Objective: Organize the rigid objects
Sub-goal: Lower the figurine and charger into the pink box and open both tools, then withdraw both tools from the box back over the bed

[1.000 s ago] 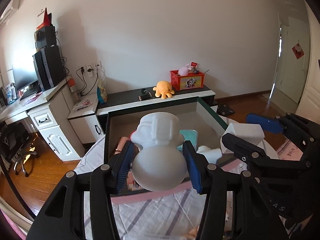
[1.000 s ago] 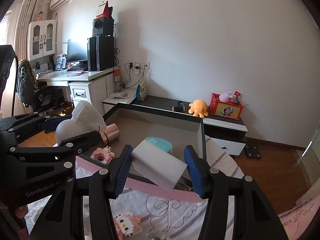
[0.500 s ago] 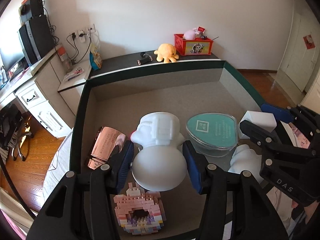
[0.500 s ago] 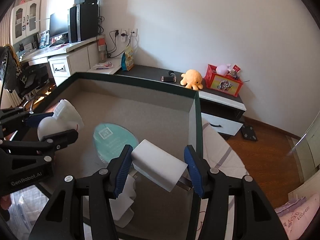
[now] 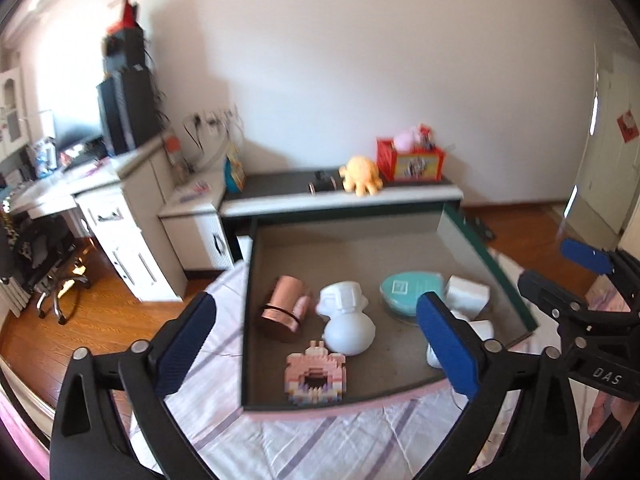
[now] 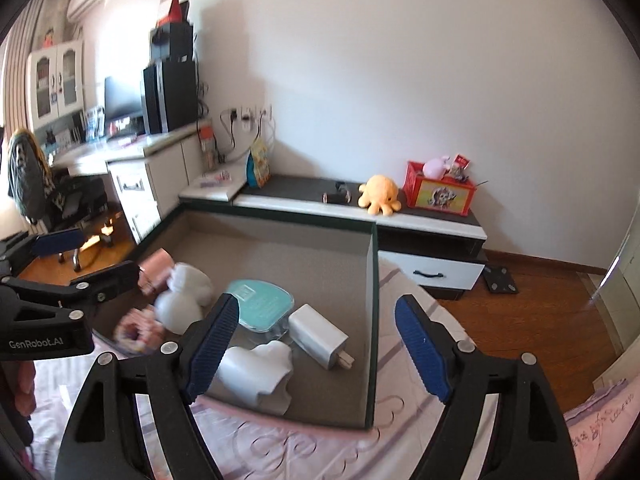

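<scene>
A green-rimmed box with a grey floor holds a white figurine, a copper cup, a pink block toy, a teal-lidded container, a white block and a second white figure. My left gripper hovers in front of the box, jaws opening wide, nothing between them. My right gripper is also opening; the white block lies on the box floor beyond it, apart from the pads. The left gripper shows at the left of the right wrist view.
The box sits on a striped bed cover. Behind it a low cabinet carries an orange octopus plush and a red box. A desk and an office chair stand at left. Wooden floor lies at right.
Both grippers have opened and pulled back from the box. The white figurine has left the left jaws and the white block the right jaws; both now lie in the box.
</scene>
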Demonstrator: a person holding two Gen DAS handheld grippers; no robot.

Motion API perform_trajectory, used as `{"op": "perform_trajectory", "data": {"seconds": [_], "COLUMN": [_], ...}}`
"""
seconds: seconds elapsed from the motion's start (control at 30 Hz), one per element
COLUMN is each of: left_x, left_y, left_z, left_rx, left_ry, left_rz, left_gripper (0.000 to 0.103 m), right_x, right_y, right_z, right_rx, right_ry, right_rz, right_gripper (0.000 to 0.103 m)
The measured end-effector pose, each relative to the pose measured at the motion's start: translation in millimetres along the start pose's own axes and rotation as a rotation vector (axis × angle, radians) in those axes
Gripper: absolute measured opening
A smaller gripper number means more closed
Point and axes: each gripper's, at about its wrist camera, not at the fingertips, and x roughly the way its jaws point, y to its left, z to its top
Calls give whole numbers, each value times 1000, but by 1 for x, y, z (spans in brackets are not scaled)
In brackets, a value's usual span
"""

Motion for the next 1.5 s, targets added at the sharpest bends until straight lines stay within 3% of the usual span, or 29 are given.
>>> {"op": "perform_trajectory", "data": {"seconds": [0.13, 0.27, 0.33, 0.43, 0.63, 0.97, 1.5], "left_x": [-80, -149, -175, -209, -265, -316, -320], "left_y": [4, 4, 4, -1, -7, -19, -27], "left_z": [-19, -48, -63, -84, -112, -133, -132], "left_rx": [-39, -71, -68, -42, -47, -38, -46], "left_ry": [-151, -242, -258, -276, -330, -389, -394], "left_rz": [46, 95, 100, 150, 130, 146, 136], "left_gripper": [103, 103, 103, 103, 103, 103, 103], "right_x": [-69, -133, -162, -201, -257, -305, -326], "right_y": [13, 31, 42, 57, 73, 81, 82], "right_z": [-8, -28, -42, -61, -92, -111, -118], "right_rx": [20, 18, 8, 7, 24, 35, 34], "right_ry": [-97, -181, -219, -274, -326, -369, -398], "right_rz": [27, 58, 57, 52, 9, 3, -42], "right_gripper": [90, 96, 103, 103, 103, 103, 103]}}
